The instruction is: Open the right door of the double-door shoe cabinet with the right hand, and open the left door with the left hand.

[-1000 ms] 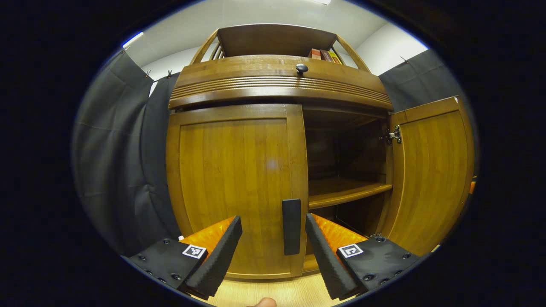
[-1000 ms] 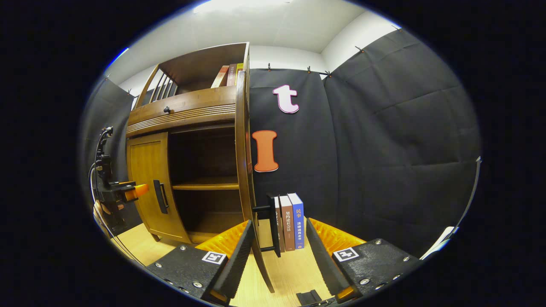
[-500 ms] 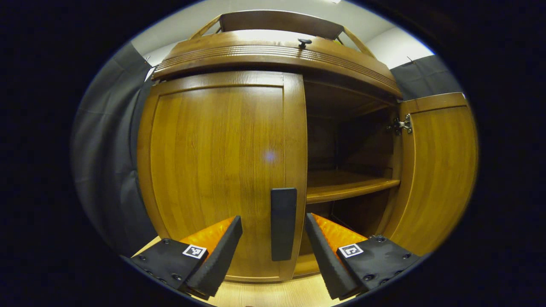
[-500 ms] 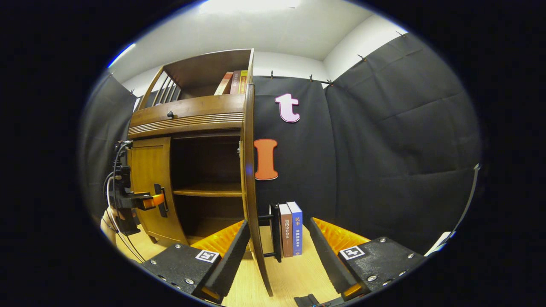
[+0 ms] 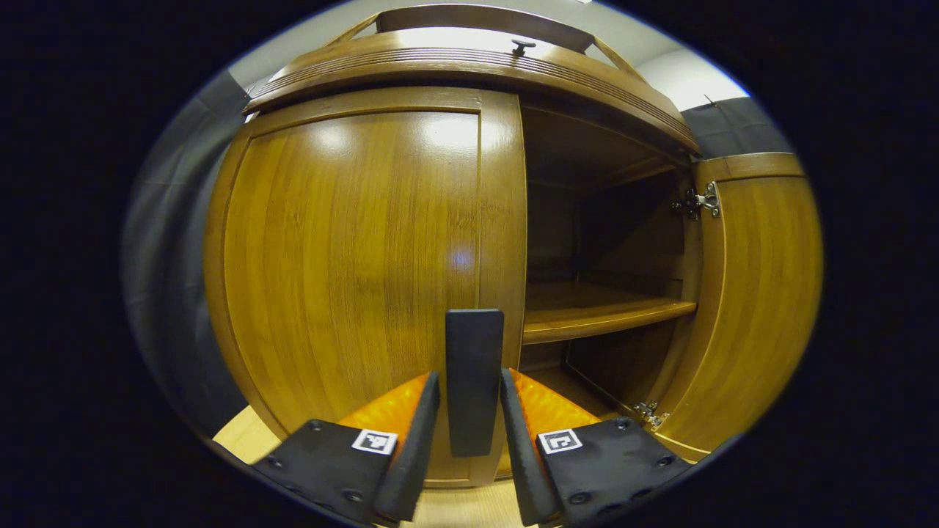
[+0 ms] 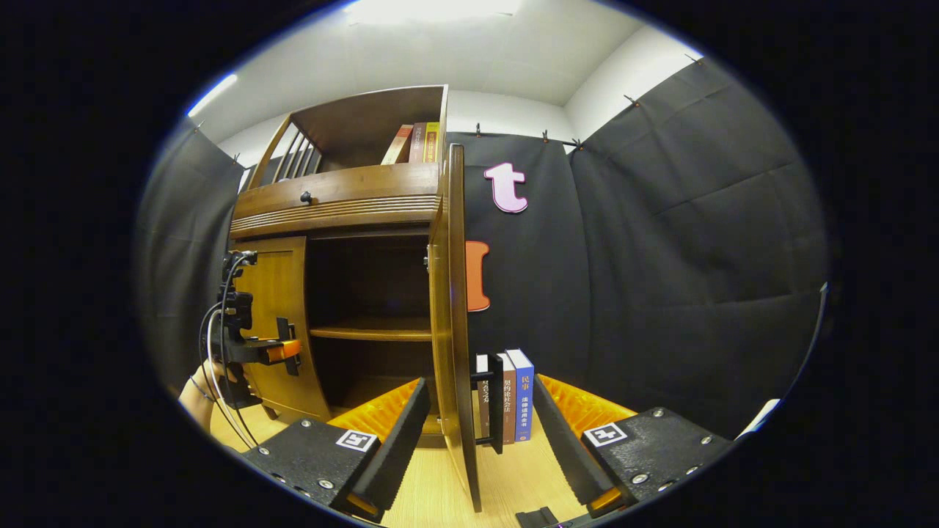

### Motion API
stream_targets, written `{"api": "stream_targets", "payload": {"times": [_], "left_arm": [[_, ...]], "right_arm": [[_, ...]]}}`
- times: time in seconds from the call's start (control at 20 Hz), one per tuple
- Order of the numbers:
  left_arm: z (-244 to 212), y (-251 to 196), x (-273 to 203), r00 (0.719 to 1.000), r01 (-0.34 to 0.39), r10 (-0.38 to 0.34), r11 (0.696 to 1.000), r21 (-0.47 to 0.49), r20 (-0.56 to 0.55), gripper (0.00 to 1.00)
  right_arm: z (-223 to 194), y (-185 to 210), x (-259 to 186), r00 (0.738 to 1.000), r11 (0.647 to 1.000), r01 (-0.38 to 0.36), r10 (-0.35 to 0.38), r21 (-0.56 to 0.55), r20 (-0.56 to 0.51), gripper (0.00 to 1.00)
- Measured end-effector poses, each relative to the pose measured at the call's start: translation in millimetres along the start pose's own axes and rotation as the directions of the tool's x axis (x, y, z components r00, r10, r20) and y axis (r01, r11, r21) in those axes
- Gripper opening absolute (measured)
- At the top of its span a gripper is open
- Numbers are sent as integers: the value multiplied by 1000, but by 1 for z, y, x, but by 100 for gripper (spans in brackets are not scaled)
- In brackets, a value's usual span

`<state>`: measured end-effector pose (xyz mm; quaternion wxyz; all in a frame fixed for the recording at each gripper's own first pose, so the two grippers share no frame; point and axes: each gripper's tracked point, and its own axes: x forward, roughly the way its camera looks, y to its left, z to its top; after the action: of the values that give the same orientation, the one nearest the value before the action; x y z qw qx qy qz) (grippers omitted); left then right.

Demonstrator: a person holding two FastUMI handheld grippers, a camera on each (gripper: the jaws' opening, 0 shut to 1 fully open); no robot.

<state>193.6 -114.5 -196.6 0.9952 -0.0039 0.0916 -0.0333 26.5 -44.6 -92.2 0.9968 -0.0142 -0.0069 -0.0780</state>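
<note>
Left gripper view: right door (image 5: 755,293) swung wide (done), left door (image 5: 352,279) shut. Our left gripper (image 5: 469,440) brackets its handle (image 5: 474,381), fingers narrowed, contact unclear. Right gripper (image 6: 477,433): fingers apart, free; we judge the pull remains.

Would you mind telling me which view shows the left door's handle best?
The left gripper view: the left door's handle stands large and central between the left hand-held gripper's fingers. In the right gripper view it is small, far off and partly covered by that hand-held gripper.

Books (image 6: 512,396) on the floor right of the cabinet (image 6: 345,198), behind its open door (image 6: 453,323).
</note>
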Motion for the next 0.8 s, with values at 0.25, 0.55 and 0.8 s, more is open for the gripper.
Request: {"api": "stream_targets", "payload": {"times": [0.25,0.55,0.8], "left_arm": [[-1,0,-6,1000,-1,1,1000,11,-16,29],[-2,-1,-24,999,32,-32,999,5,-25,28],[-3,1,-50,997,65,-64,998,9,-39,29]], "right_arm": [[-4,0,2,1000,1000,4,-4,1,-12,98],[-2,10,6,1000,1000,-9,9,-2,-11,87],[2,23,0,999,1000,-29,29,1,-17,87]]}}
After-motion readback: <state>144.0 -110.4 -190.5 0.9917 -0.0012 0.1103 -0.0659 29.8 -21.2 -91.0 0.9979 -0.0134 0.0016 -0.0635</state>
